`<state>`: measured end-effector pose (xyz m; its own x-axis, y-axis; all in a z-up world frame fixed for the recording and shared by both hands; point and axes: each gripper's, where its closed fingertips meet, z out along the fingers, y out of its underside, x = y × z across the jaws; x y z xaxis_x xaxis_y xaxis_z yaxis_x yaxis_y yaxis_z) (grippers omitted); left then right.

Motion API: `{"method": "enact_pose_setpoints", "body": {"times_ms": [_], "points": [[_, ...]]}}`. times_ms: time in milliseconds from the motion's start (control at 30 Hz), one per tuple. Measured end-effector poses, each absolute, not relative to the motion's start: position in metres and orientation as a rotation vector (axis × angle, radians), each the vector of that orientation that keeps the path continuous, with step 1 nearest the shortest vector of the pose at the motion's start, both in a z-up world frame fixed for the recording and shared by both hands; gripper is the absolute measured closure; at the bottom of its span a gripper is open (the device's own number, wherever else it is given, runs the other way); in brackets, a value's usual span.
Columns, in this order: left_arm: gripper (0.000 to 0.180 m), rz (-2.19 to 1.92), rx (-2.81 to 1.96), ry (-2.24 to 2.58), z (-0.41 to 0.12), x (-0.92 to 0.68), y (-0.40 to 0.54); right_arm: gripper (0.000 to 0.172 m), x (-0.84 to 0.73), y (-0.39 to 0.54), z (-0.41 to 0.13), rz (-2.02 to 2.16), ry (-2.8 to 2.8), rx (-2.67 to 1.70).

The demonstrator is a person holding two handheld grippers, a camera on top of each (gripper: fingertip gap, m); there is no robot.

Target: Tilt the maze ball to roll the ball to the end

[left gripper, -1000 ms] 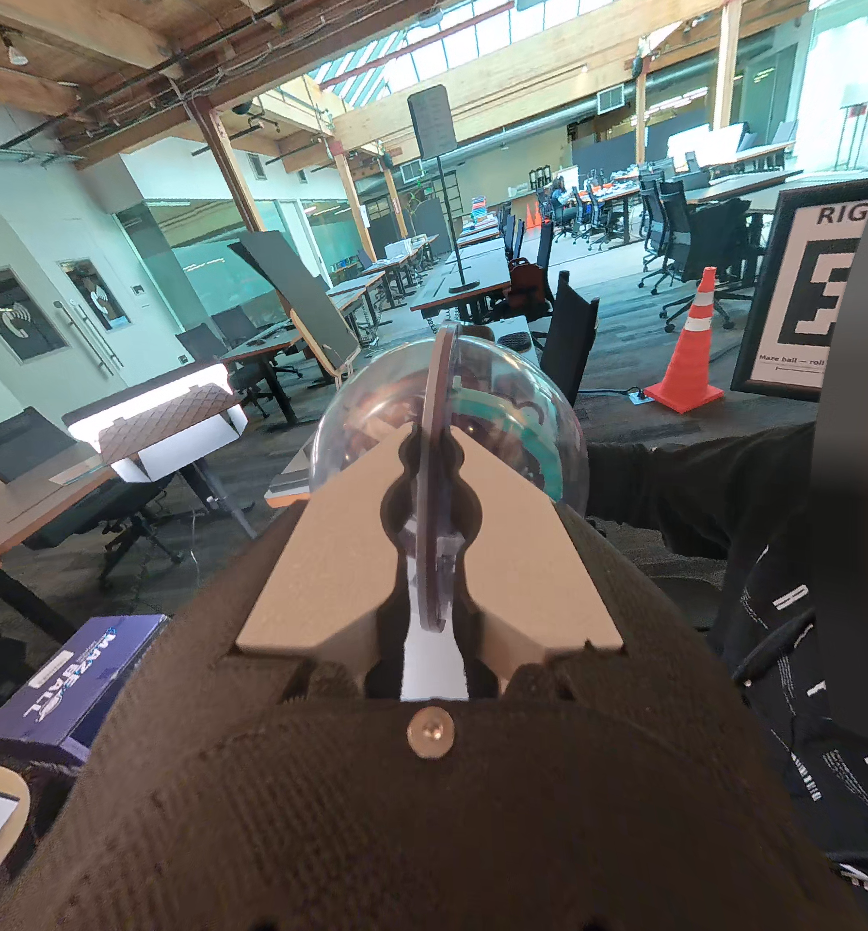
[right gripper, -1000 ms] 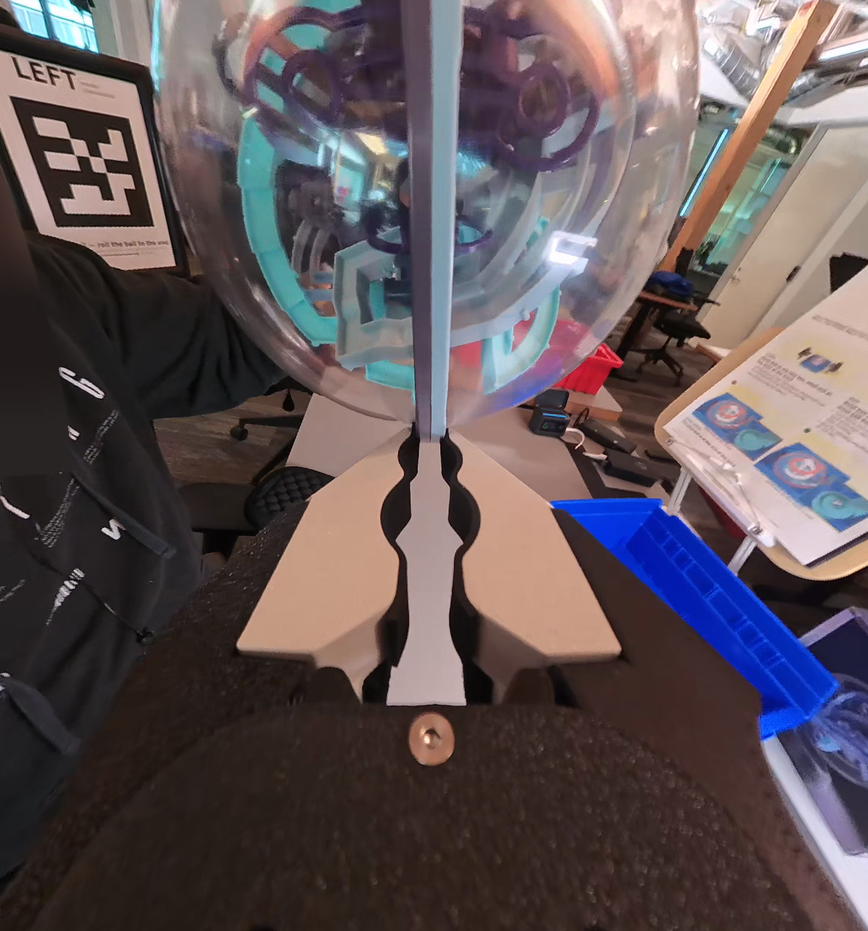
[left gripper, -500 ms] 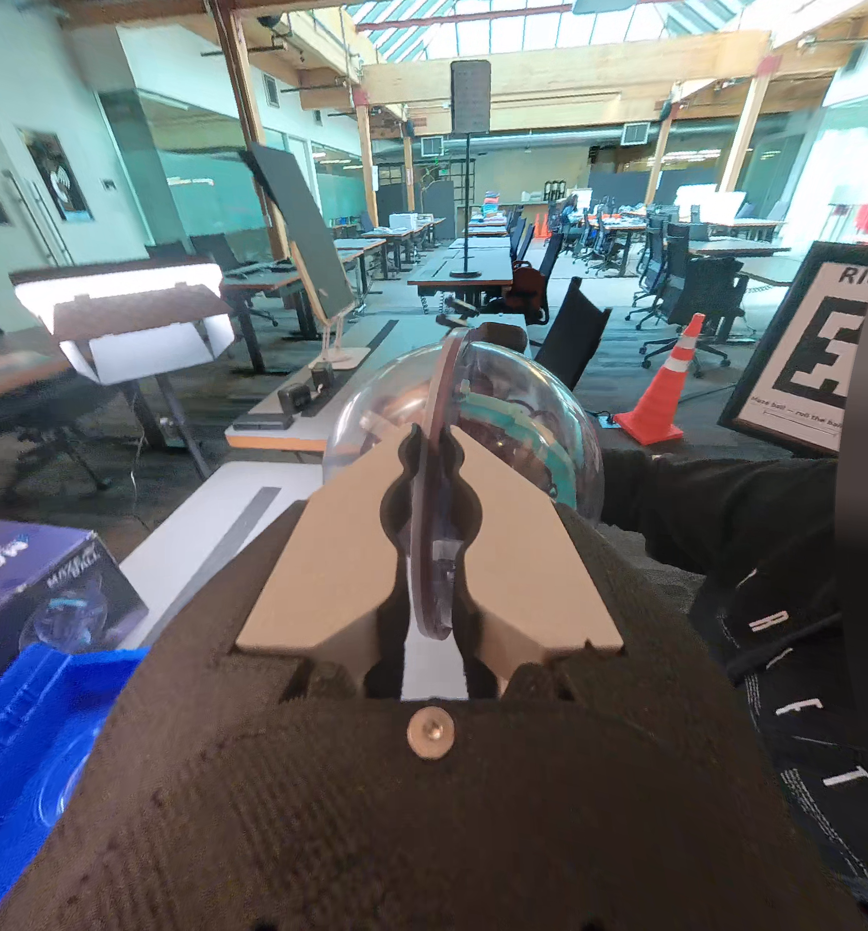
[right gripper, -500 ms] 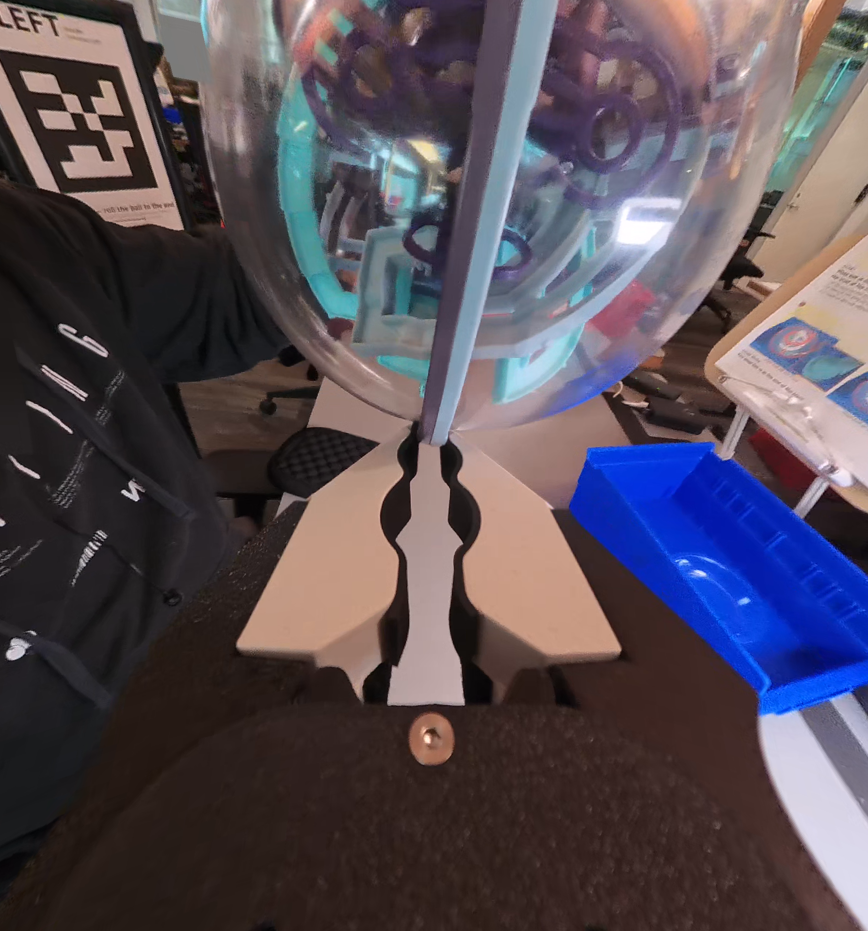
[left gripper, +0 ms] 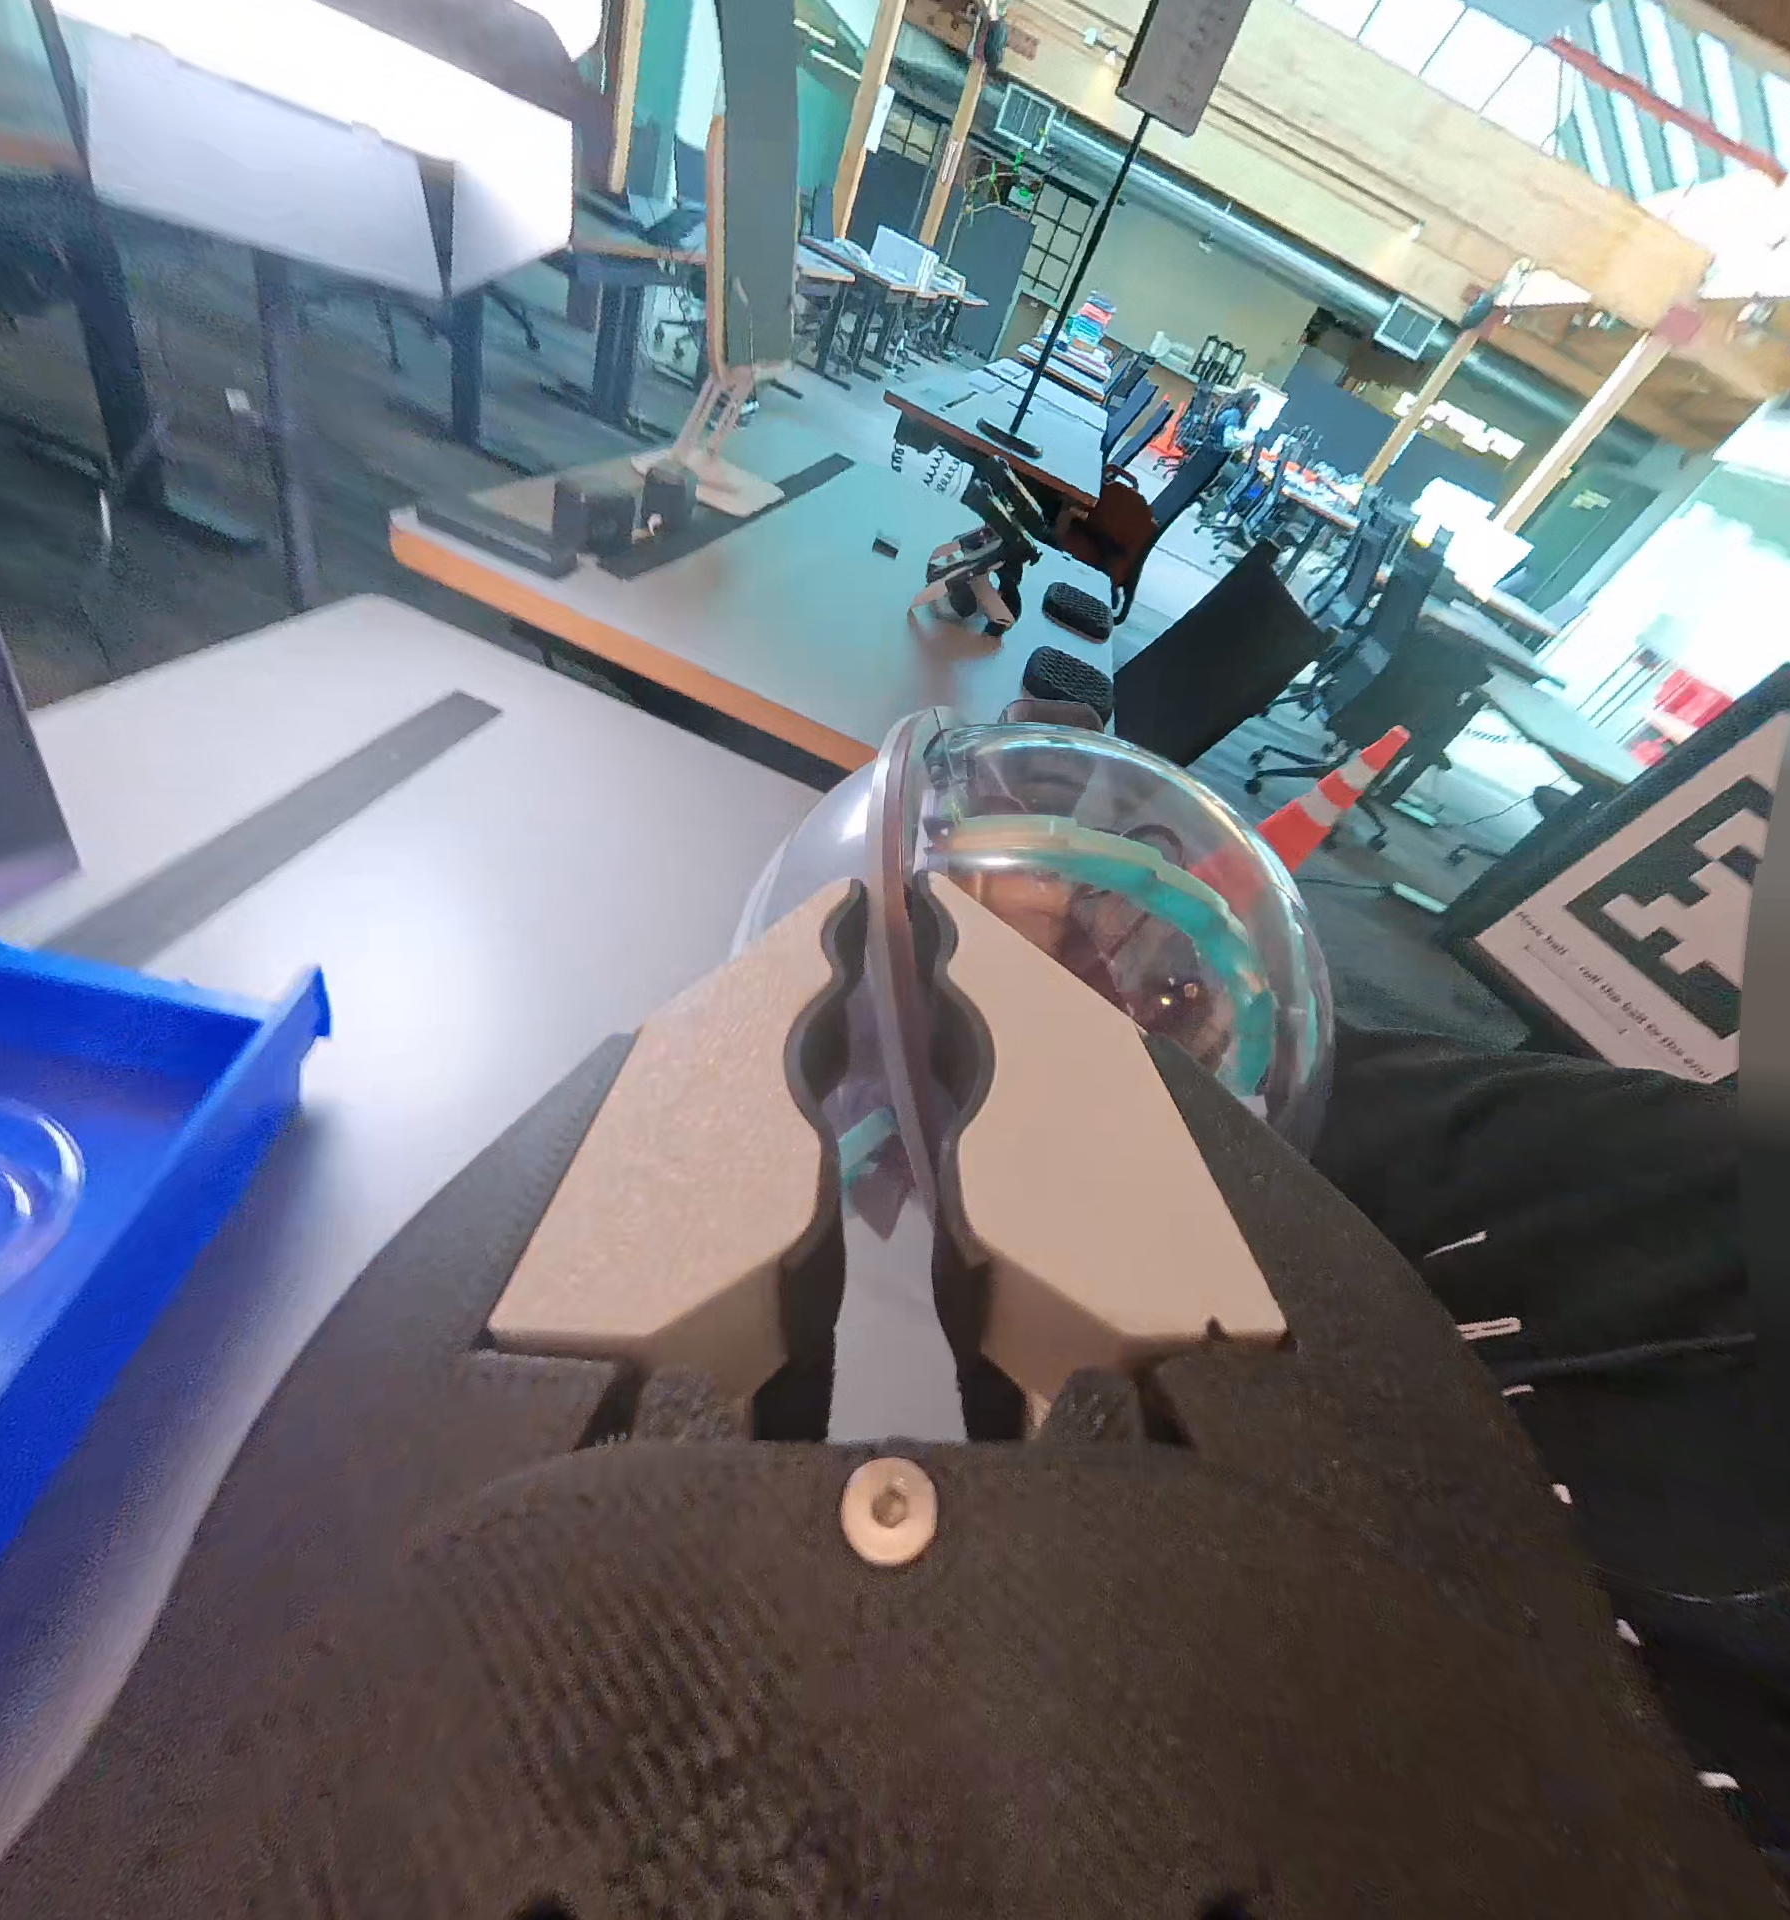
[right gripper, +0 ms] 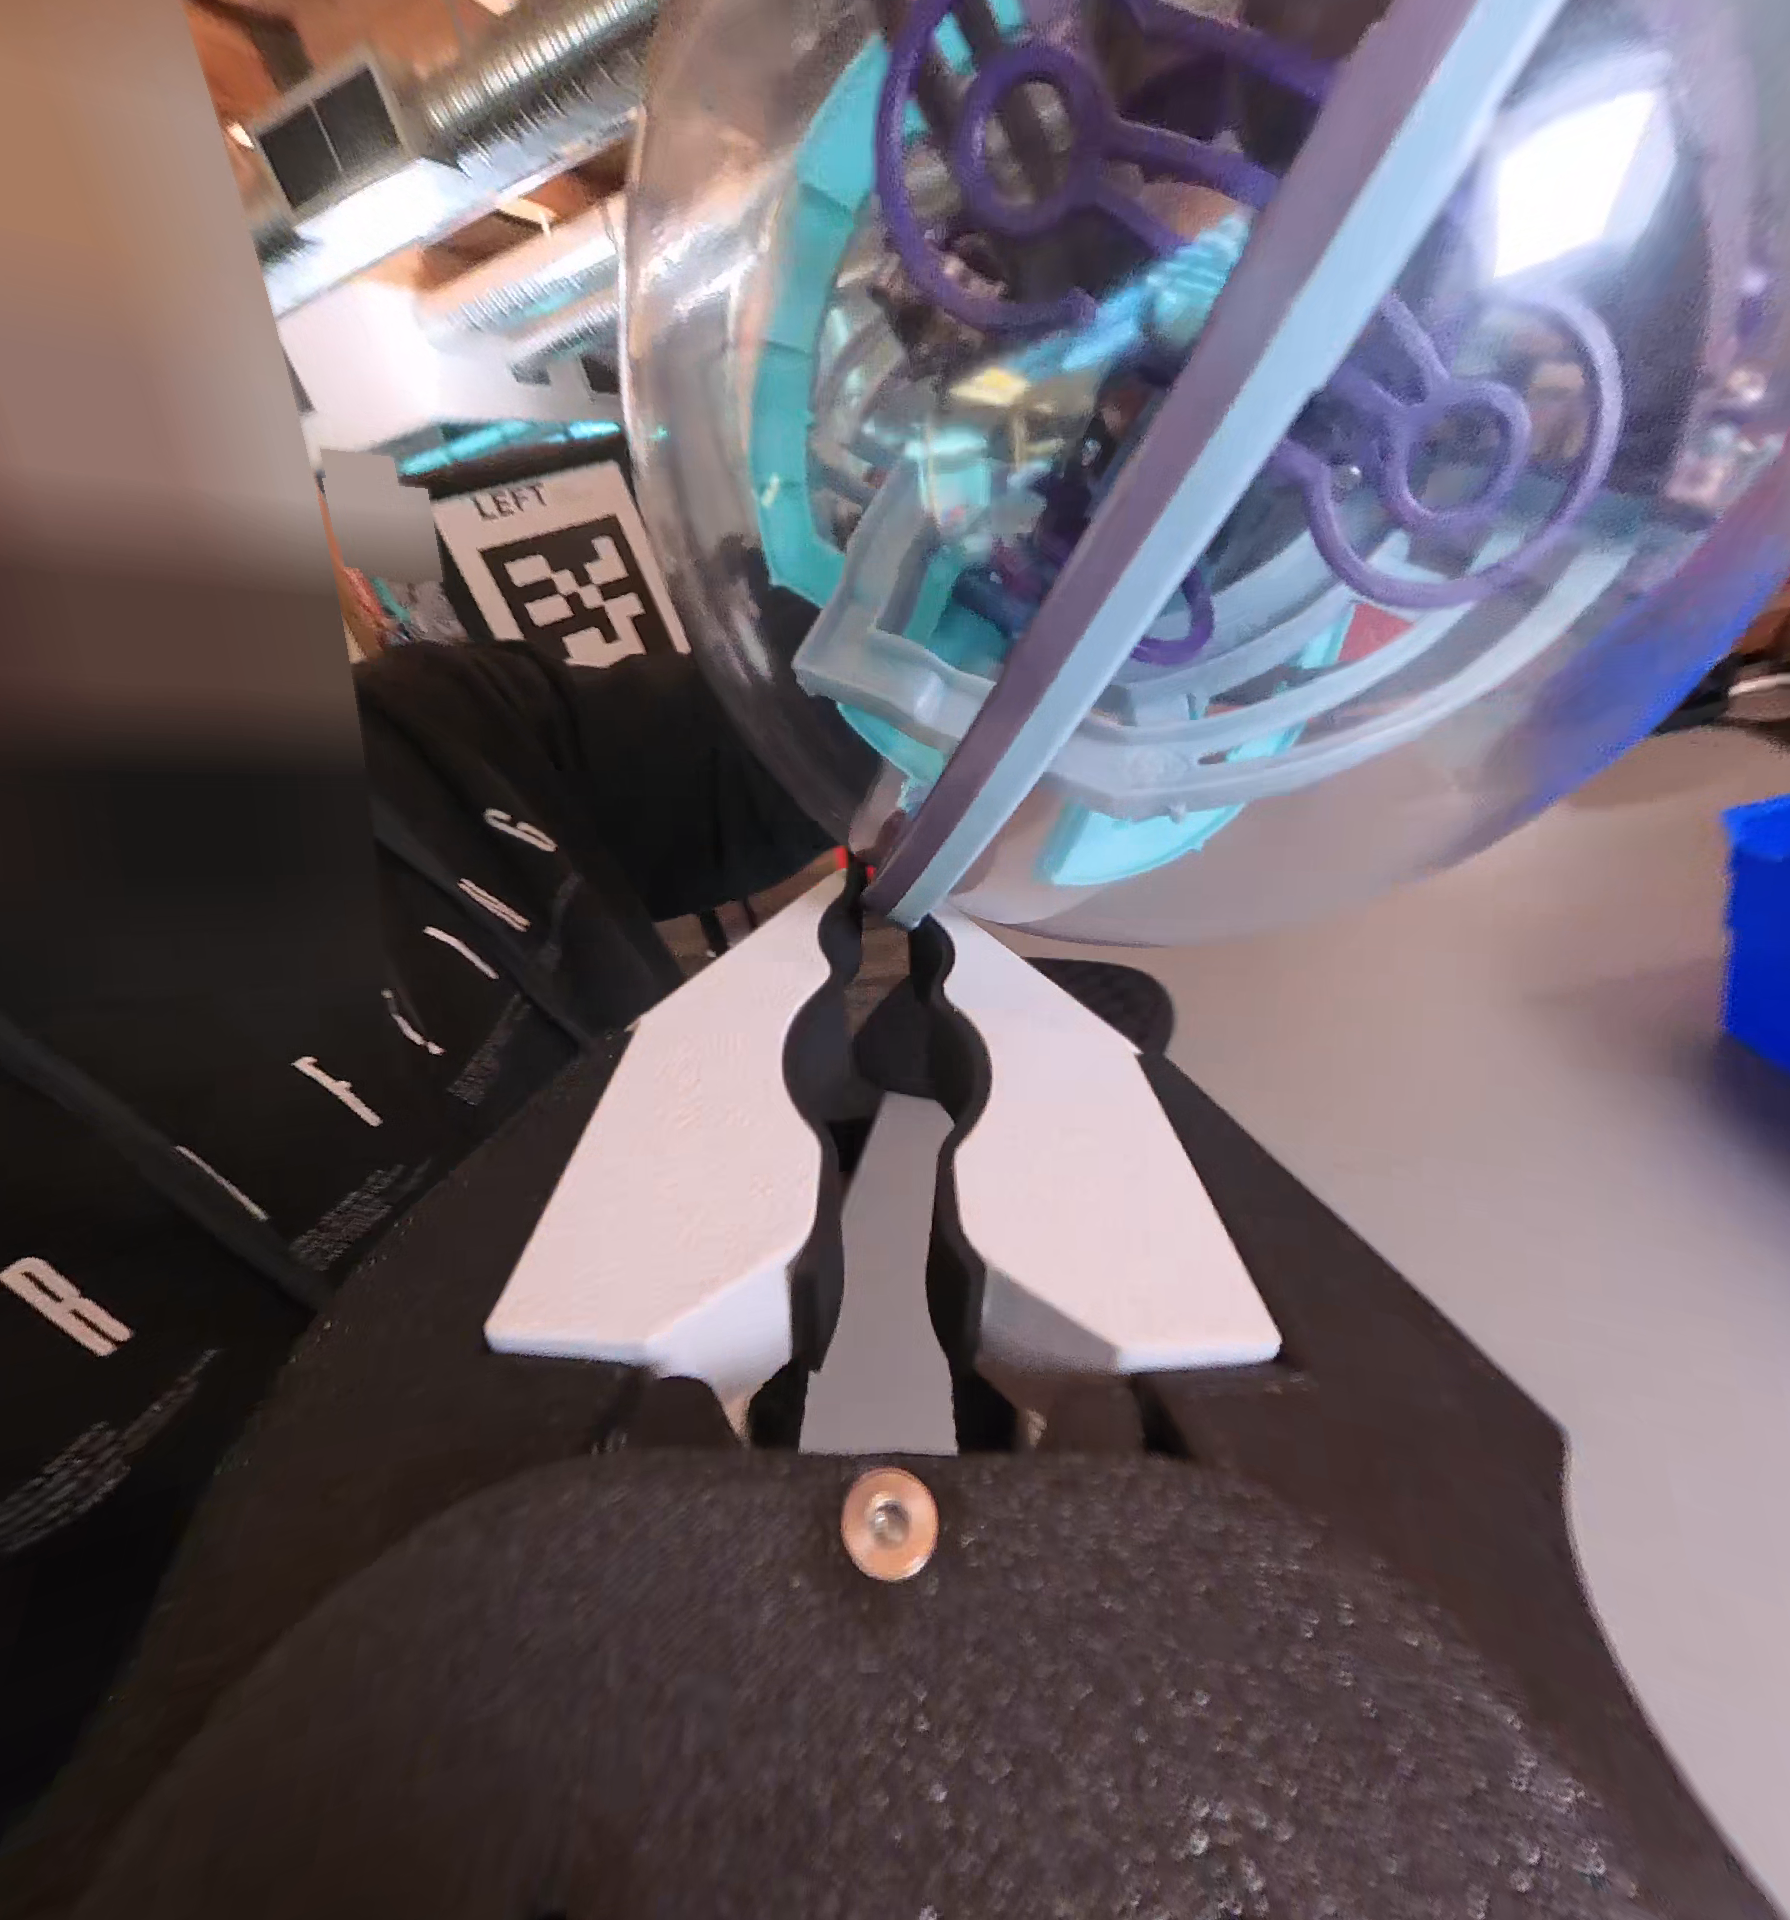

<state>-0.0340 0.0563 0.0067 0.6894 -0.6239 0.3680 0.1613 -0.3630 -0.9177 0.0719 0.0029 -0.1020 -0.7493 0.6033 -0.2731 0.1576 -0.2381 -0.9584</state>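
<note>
Grey bench [left gripper: 371, 831] fills the left and centre of the left wrist view and the right side of the right wrist view. Blue tray [left gripper: 91, 1122] sits on it at the left edge of the left wrist view, with a clear dish inside, and shows again at the right edge of the right wrist view. Maze ball [right gripper: 1234, 468], a clear sphere with teal and purple tracks and a flat rim around its middle, occupies the upper centre and right of the right wrist view, tilted, above the bench; in the left wrist view it lies just right of centre. Left hand-held gripper [left gripper: 896, 914] is clamped on the rim, which runs between its fingers. Right hand-held gripper [right gripper: 886, 914] pinches the rim's lower edge at its fingertips. Orange cone [left gripper: 1327, 800] stands upper right.
</note>
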Motion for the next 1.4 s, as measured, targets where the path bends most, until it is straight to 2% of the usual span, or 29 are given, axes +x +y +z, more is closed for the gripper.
{"method": "enact_pose_setpoints", "body": {"times_ms": [133,333,500,800,1033,1400], "points": [[0.175,-1.041,-1.818,0.215,-0.054,-0.046,0.063,0.167,0.083,-0.013,-0.117,2.253,-1.668,-1.002],[0.175,-1.298,-1.874,-0.069,-0.174,-0.053,0.061,0.168,0.089,-0.017,-0.179,2.485,-1.509,-1.370],[0.175,-1.355,-1.884,-0.135,-0.209,-0.050,0.054,0.168,0.094,-0.018,-0.196,2.526,-1.467,-1.459],[0.176,-1.179,-1.836,-0.004,-0.172,-0.056,0.052,0.167,0.089,-0.013,-0.201,2.386,-1.613,-1.324],[0.176,-0.946,-1.726,0.225,-0.104,-0.052,0.041,0.167,0.080,-0.001,-0.187,2.129,-1.789,-1.126],[0.175,-0.670,-1.484,0.523,-0.003,-0.027,0.001,0.167,0.069,0.022,-0.132,1.690,-1.948,-0.925]]}}
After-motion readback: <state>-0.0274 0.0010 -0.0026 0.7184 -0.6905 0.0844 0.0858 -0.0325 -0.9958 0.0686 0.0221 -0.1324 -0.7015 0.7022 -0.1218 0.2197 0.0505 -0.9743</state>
